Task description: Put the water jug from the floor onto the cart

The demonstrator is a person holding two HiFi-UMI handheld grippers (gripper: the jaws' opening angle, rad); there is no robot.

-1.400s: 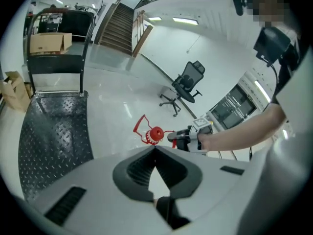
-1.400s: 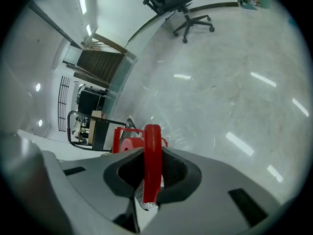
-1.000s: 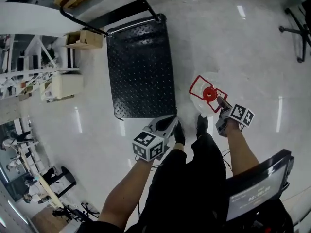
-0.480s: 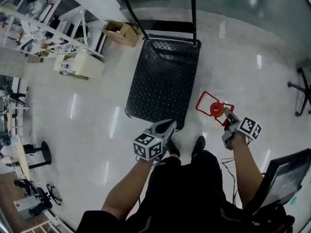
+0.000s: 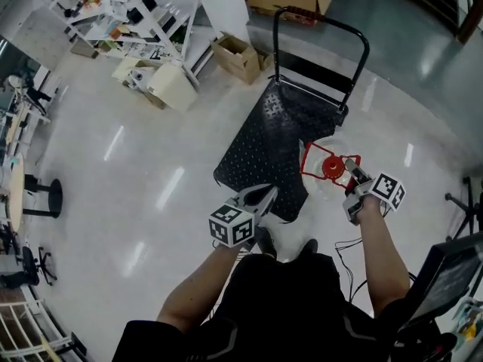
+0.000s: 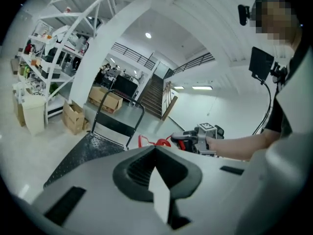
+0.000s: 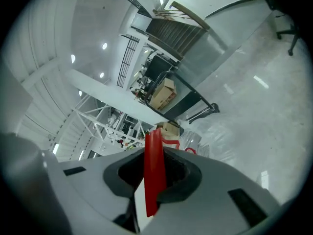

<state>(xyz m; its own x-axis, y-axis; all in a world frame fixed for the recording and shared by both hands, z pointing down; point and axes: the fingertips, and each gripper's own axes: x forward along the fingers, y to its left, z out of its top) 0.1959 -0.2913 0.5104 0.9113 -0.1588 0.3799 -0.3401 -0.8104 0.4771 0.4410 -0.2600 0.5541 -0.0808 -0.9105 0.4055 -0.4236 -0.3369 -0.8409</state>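
Right gripper (image 5: 352, 173): clenched on the red handle (image 7: 154, 170) of the water jug (image 5: 330, 167). The right gripper view shows the red strap pinched flat between the jaws.

Water jug: clear body with a red cap, hanging from that handle. It sits over the right edge of the cart deck (image 5: 264, 142), close to the deck's near right corner. Part of the body overhangs the floor (image 5: 136, 187). No view shows whether its base touches the deck.

Left gripper (image 5: 264, 196): jaws pressed together with nothing between them. It hovers just at the deck's near edge, left of the jug and apart from it.

Room on the deck: the studded black surface shows open from the jug across to the left edge and back to the far edge. The cart handle (image 5: 324, 29) stands upright at the far edge.

Room around the cart: shiny floor runs open along the deck's left edge. A cardboard box (image 5: 235, 57) stands beyond the far left corner, near it but not touching.
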